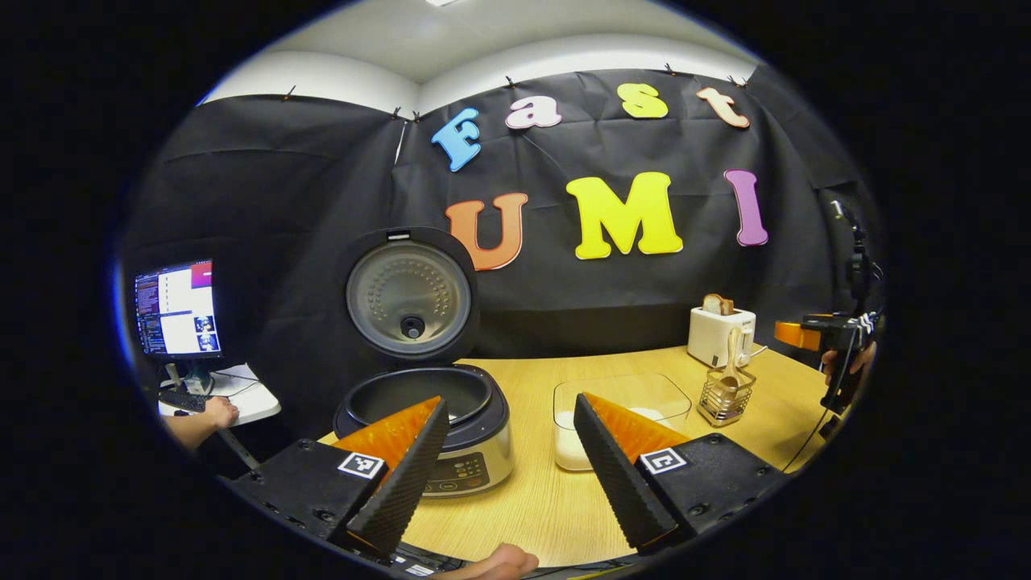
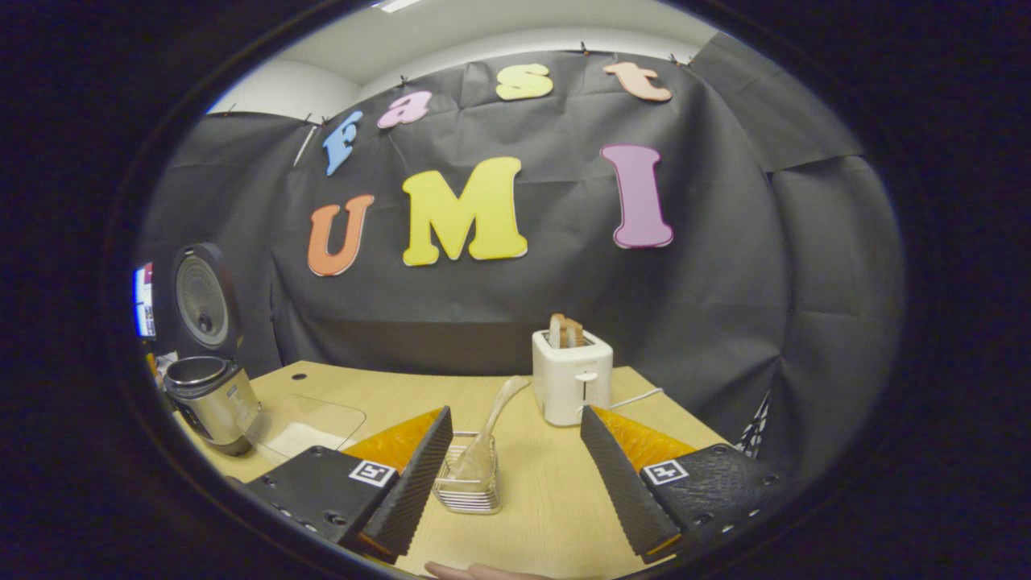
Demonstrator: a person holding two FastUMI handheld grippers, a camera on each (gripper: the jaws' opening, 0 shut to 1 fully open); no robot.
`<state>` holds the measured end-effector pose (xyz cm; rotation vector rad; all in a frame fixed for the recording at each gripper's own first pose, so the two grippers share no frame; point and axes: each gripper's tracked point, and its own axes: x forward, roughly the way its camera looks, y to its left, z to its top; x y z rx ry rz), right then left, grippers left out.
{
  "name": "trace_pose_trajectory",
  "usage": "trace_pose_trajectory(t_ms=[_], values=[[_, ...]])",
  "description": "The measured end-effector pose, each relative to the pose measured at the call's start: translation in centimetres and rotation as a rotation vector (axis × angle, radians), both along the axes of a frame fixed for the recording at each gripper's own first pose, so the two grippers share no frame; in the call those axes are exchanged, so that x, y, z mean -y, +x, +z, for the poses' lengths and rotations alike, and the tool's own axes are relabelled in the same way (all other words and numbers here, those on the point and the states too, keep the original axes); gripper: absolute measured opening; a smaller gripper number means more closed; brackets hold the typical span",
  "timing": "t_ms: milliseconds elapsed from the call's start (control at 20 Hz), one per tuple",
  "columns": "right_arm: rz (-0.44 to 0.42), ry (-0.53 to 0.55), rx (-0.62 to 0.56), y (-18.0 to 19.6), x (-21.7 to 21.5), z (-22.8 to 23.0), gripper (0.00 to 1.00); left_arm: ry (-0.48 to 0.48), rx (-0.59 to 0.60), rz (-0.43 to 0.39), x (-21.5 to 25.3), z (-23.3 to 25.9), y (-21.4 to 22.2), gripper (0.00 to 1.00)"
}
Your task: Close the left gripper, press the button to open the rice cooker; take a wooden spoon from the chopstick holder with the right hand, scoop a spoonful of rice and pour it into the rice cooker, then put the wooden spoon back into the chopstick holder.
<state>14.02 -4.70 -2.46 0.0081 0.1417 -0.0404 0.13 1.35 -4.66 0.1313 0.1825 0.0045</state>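
The rice cooker (image 1: 451, 439) stands open on the wooden table, its lid (image 1: 409, 296) upright and the inner pot bare. My left gripper (image 1: 510, 399) hovers open just in front of it, holding nothing. A clear glass container of rice (image 1: 636, 395) sits to the cooker's right. Beyond it a wire chopstick holder (image 1: 726, 399) carries the wooden spoon (image 1: 731, 358). In the right gripper view, my right gripper (image 2: 515, 412) is open above the holder (image 2: 467, 483), with the spoon (image 2: 493, 423) leaning between its fingers, untouched. The cooker (image 2: 211, 403) and rice container (image 2: 310, 427) lie far left.
A white toaster (image 1: 719, 334) (image 2: 572, 383) with bread in it stands behind the holder, its cord trailing right. A monitor (image 1: 177, 310) and a person's hand on a keyboard (image 1: 213, 412) are off the table's left. A hand (image 1: 846, 362) holds the right gripper (image 1: 797, 334) at the far right.
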Motion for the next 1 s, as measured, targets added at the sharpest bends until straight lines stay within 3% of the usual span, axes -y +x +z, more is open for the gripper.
trace_pose_trajectory(t_ms=[150,200,400,550,600,650,700,800,850,900,950,1000], values=[[0.007,-0.004,-0.113,4.7,-1.4,-2.6,0.95,-0.013,-0.010,-0.003,-0.6,-0.2,0.5,0.99],[-0.003,-0.004,-0.139,6.0,-1.4,-3.1,0.92,-0.022,-0.008,0.003,-0.9,-0.1,0.7,0.99],[-0.067,-0.006,-0.237,11.0,-0.7,-5.8,0.95,-0.030,-0.018,0.025,-3.0,-0.3,1.0,0.99],[-0.040,0.095,-0.343,13.4,-1.7,-7.7,0.95,-0.048,-0.036,0.075,-5.2,-0.9,1.3,0.99],[-0.029,0.129,-0.361,14.3,-2.0,-7.9,0.91,-0.057,-0.041,0.079,-5.4,-1.0,1.4,0.95],[-0.031,0.156,-0.373,15.0,-2.0,-8.0,0.91,-0.055,-0.051,0.071,-5.5,-1.3,1.5,0.99],[-0.034,0.172,-0.383,15.6,-2.0,-8.1,0.88,-0.045,-0.054,0.065,-5.7,-1.3,1.5,1.00],[-0.045,0.172,-0.401,15.9,-1.6,-8.3,0.67,-0.011,-0.067,0.085,-6.8,-1.9,1.5,0.99],[-0.051,0.167,-0.398,16.1,-1.3,-8.1,0.60,0.005,-0.072,0.097,-7.1,-2.2,1.5,0.99],[-0.056,0.163,-0.397,16.4,-1.3,-8.1,0.60,0.013,-0.077,0.100,-7.1,-2.4,1.7,0.99],[-0.061,0.153,-0.401,16.4,-1.2,-8.1,0.49,0.012,-0.083,0.094,-6.9,-2.5,1.8,0.99],[-0.075,0.141,-0.402,16.3,-0.8,-8.2,0.44,0.008,-0.086,0.087,-6.6,-2.7,1.9,0.99]])
